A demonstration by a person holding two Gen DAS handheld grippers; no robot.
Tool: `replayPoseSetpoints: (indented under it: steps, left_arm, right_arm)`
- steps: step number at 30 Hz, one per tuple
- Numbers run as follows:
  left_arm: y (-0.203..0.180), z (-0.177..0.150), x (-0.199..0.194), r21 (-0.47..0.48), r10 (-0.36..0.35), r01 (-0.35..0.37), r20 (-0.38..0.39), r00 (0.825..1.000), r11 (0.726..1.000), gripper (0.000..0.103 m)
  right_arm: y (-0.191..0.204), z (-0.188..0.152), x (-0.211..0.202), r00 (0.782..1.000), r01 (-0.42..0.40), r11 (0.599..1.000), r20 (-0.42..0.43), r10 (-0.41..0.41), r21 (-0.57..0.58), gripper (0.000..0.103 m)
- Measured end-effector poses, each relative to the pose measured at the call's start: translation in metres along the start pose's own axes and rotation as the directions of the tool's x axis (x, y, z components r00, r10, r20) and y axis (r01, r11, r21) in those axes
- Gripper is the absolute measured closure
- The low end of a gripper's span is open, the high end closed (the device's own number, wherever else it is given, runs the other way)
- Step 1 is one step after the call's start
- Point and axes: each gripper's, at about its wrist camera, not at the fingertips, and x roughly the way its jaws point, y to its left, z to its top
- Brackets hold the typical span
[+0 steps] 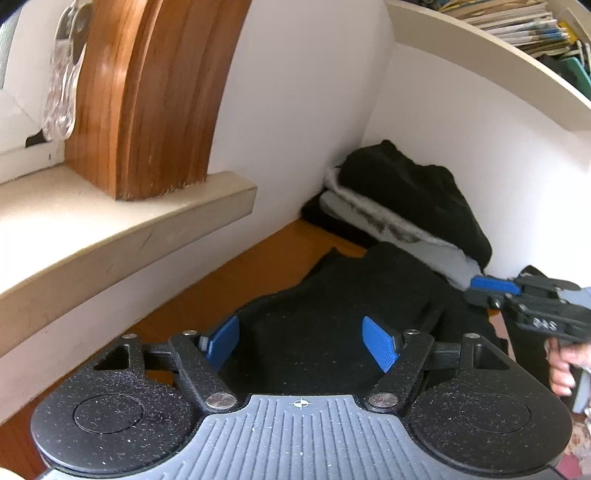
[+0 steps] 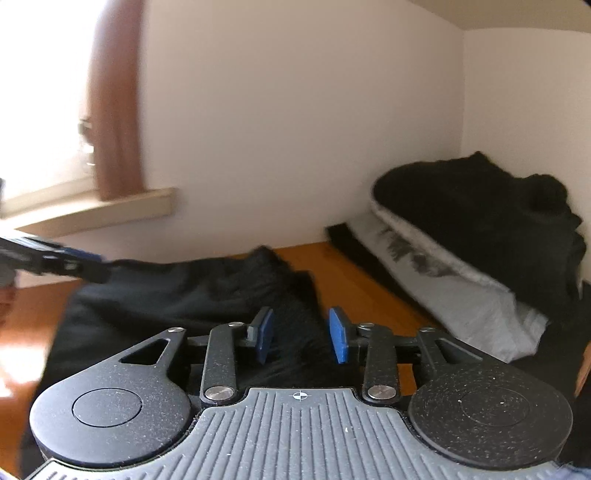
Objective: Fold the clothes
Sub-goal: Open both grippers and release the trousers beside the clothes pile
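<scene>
A black garment lies spread on the wooden floor; it also shows in the right wrist view. My left gripper is open wide, hovering just above the garment's near part with nothing between its blue pads. My right gripper is open with a narrower gap over the garment's right edge, holding nothing. The right gripper also shows at the right of the left wrist view, and the left gripper at the left of the right wrist view.
A pile of folded clothes, black on grey-white, sits in the wall corner; it also shows at the right of the right wrist view. A window sill and wooden frame stand left. A bookshelf is up right.
</scene>
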Motion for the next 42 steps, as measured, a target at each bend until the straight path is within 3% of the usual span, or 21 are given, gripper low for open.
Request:
replayPoseSetpoints:
  steps: [7, 15, 24, 29, 33, 36, 39, 42]
  left_arm:
    - [-0.015, -0.008, 0.002, 0.051, 0.006, -0.005, -0.013, 1.000, 0.999, 0.026]
    - [-0.016, -0.008, 0.000, 0.045, 0.006, -0.005, -0.008, 1.000, 0.999, 0.025]
    - [-0.035, -0.006, -0.004, 0.097, -0.037, 0.039, -0.024, 0.999, 0.995, 0.025]
    - [-0.052, 0.002, 0.007, 0.103, -0.082, 0.085, -0.039, 0.996, 0.991, 0.025]
    - [-0.073, 0.021, 0.046, 0.157, -0.057, 0.071, -0.088, 0.994, 0.985, 0.025]
    - [-0.081, 0.036, 0.082, 0.192, -0.045, 0.071, -0.137, 0.990, 0.979, 0.026]
    - [-0.087, 0.048, 0.115, 0.227, -0.035, 0.076, -0.178, 0.983, 0.971, 0.034]
    - [-0.088, 0.055, 0.139, 0.260, -0.081, 0.142, -0.234, 0.969, 0.955, 0.036]
  right_arm:
    - [0.047, -0.017, -0.020, 0.990, -0.128, 0.991, -0.058, 0.125, -0.043, 0.058]
    - [0.068, -0.041, -0.003, 0.974, -0.170, 0.969, -0.178, 0.139, -0.177, 0.056]
    - [0.016, -0.042, -0.019, 0.970, -0.158, 0.954, -0.223, 0.100, -0.257, 0.055]
    - [-0.040, -0.043, -0.028, 0.978, -0.066, 0.972, -0.209, 0.017, -0.227, 0.053]
    - [-0.066, -0.047, -0.024, 0.984, -0.057, 0.984, -0.176, 0.026, -0.170, 0.050]
    - [-0.065, -0.053, -0.023, 0.988, -0.064, 0.982, -0.147, 0.038, -0.179, 0.050]
    - [-0.068, -0.058, -0.024, 0.990, -0.076, 0.983, -0.127, 0.055, -0.164, 0.050]
    - [-0.075, -0.059, -0.024, 0.990, -0.098, 0.986, -0.114, 0.083, -0.134, 0.050]
